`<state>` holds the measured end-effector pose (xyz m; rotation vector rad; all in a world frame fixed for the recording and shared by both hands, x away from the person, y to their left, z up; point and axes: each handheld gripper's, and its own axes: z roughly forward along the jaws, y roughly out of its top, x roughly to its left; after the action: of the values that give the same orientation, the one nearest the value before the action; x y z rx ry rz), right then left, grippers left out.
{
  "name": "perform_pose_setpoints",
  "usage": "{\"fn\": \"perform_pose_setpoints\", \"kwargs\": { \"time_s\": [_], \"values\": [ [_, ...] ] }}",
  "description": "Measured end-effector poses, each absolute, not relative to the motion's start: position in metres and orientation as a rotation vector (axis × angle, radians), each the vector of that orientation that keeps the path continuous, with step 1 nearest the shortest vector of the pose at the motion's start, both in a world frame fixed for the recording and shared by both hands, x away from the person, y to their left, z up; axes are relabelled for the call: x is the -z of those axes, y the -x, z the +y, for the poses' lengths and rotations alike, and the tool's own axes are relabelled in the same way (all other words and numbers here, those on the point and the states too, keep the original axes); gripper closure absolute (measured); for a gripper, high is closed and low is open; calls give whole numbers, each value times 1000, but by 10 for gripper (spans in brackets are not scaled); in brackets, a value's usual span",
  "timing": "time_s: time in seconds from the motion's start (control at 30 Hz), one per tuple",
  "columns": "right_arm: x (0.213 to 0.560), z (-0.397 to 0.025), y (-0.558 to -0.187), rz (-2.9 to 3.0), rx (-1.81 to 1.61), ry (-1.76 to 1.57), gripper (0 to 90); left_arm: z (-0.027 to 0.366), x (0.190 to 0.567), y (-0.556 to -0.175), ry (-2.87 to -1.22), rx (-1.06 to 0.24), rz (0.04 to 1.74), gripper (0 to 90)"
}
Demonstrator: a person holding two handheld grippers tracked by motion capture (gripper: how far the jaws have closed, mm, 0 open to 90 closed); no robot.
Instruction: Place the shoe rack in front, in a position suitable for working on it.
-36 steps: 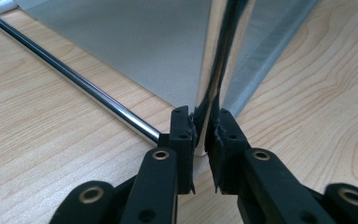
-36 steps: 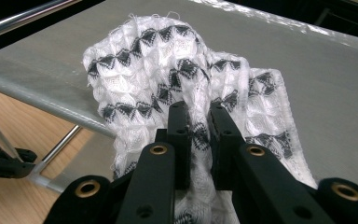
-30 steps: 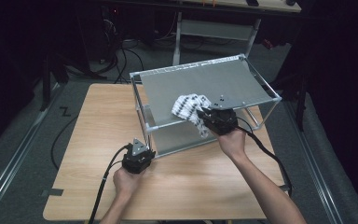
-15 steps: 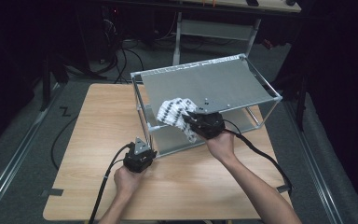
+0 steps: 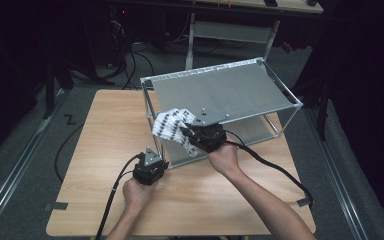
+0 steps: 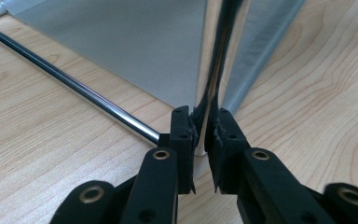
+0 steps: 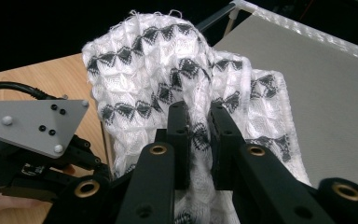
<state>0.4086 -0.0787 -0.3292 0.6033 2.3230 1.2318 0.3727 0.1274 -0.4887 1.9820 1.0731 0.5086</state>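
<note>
Gripping the patterned cloth point(image 5: 172, 126) in your right claw point(image 5: 189, 136), you hold it over the rack's point(image 5: 230, 90) near-left corner, at 1 o'clock from your left claw point(image 5: 152, 156), which is clamped on the corner post point(image 6: 212, 70).

The bench point(image 5: 105, 150) is pale wood with a visible grain and a smooth, low-sheen finish, while the rack point(image 5: 220, 92) standing on it is metal: its shelves are matt grey sheet and its corner post point(image 6: 209, 70) and rail point(image 6: 74, 86) are polished, mirror-bright rod. The cloth point(image 7: 168, 84) is a soft white knit with a puckered, rough texture and a black woven pattern, fuzzy at its edge. Both the left claw point(image 6: 200, 140) and the right claw point(image 7: 198, 135) are matt black plastic with brass-coloured rivets, and the plate point(image 7: 32, 126) on top of the left one is flat matt grey.
</note>
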Motion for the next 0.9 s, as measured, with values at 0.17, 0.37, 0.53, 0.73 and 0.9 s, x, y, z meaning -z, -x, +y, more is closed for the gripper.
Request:
{"fn": "perform_pose_setpoints", "kwargs": {
  "time_s": [0.17,0.37,0.53,0.73,0.9],
  "values": [
    [329,-81,-408,2307,-1188,-582,814,128,489,-373,-1982,-508,1074,805],
    [329,-107,-420,2261,-1161,-657,814,128,489,-373,-1980,-507,1073,805],
    [330,-135,-433,2220,-1162,-757,814,128,489,-373,-1979,-506,1073,805],
    [330,-159,-442,2182,-1139,-820,814,128,489,-372,-1980,-505,1070,805],
    [331,-174,-447,2145,-1110,-847,814,128,489,-371,-1983,-499,1061,805]
  ]
}}
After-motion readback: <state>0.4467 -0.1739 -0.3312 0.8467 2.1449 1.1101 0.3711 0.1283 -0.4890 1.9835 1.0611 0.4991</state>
